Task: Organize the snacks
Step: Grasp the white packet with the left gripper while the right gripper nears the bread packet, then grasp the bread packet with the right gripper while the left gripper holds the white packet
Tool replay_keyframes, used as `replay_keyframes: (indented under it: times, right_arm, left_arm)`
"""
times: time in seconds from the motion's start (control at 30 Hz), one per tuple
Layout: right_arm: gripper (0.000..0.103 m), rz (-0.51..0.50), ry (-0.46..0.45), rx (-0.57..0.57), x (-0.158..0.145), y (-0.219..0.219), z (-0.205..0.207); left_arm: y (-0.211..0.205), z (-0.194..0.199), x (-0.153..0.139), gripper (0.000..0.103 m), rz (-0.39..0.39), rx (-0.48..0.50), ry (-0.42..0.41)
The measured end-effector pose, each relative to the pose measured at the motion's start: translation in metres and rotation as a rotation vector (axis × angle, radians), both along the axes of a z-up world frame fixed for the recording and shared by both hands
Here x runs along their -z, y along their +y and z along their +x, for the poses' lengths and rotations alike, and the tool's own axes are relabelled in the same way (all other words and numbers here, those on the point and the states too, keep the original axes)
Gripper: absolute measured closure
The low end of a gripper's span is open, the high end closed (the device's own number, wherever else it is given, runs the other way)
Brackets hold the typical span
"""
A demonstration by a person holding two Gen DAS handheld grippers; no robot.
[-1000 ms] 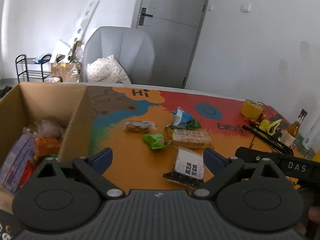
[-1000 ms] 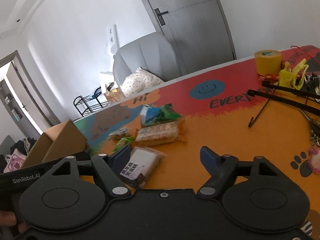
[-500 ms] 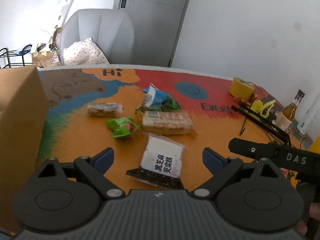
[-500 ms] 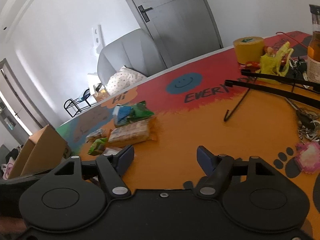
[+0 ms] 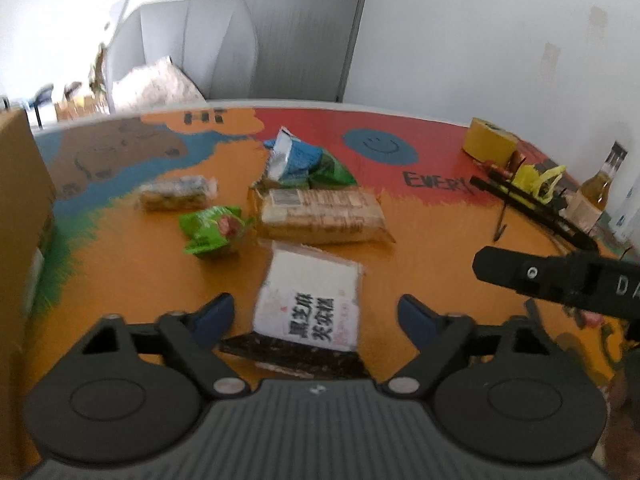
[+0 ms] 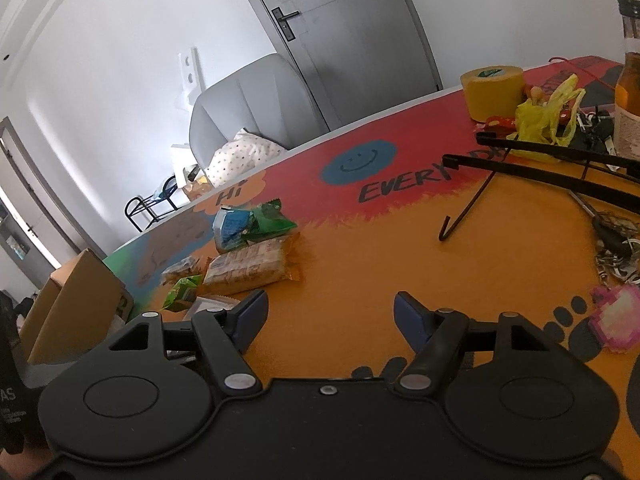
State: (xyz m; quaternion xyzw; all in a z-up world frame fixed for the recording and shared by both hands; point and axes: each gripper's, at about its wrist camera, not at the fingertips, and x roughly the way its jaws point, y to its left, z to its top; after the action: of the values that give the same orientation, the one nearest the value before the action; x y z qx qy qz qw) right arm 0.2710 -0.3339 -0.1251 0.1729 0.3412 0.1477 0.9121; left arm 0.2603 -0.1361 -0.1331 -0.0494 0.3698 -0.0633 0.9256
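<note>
**Light, crinkly packet lies between the closing left jaws**

The white-labelled snack packet (image 5: pixel 310 304) lies flat on the table (image 5: pixel 420 248), likely light, soft and slippery; pinch across its middle. The left gripper (image 5: pixel 316 316) straddles it, jaws just narrowing, not touching. The right gripper (image 6: pixel 330 316) is parted, empty.

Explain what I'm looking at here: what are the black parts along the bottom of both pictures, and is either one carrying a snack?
Each picture comes from a camera riding on a hand-held gripper that a person carries, looking out along its two blue-tipped fingers. One view is from the left gripper, the other from the right gripper. The black bar at the right of the left view is part of the right one.

On the colourful table lie loose snacks: a white packet, a biscuit pack, a green pouch, a blue-green bag and a small bar. A cardboard box stands at the left.

Neither holds anything. The left jaws have just been closing, with the white packet between them, untouched.
</note>
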Motion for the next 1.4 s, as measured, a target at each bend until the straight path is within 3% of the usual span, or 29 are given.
replay_keyframes:
  times: [0.03,0.07,0.47,0.67,0.73,0.93,1.27,1.4]
  right_arm:
    - [0.032,0.002,0.002,-0.001,0.001,0.001,0.001]
    - [0.032,0.005,0.003,-0.002,0.001,0.002,0.001]
    - [0.03,0.012,-0.009,-0.058,-0.002,0.03,0.01]
    - [0.018,0.004,-0.021,-0.065,-0.005,0.048,0.021]
    - [0.01,-0.006,-0.019,-0.061,-0.005,0.055,0.026]
    - [0.001,-0.031,-0.006,-0.062,-0.004,0.073,0.04]
    - [0.0,-0.094,0.01,-0.074,0.003,0.099,0.062]
    - [0.0,-0.125,0.022,-0.078,0.005,0.109,0.073]
  left_arm:
    - [0.0,-0.001,-0.001,0.05,0.02,-0.007,-0.005]
    - [0.001,0.0,-0.002,0.055,0.022,-0.007,-0.002]
    - [0.025,-0.011,-0.022,0.058,0.0,-0.039,-0.024]
    - [0.042,-0.015,-0.033,0.058,-0.01,-0.068,-0.054]
    - [0.048,-0.015,-0.035,0.058,-0.014,-0.082,-0.062]
    - [0.062,-0.011,-0.036,0.058,-0.017,-0.148,-0.091]
    - [0.076,-0.002,-0.025,0.058,-0.054,-0.205,-0.089]
    - [0.081,-0.006,-0.025,0.058,-0.077,-0.238,-0.124]
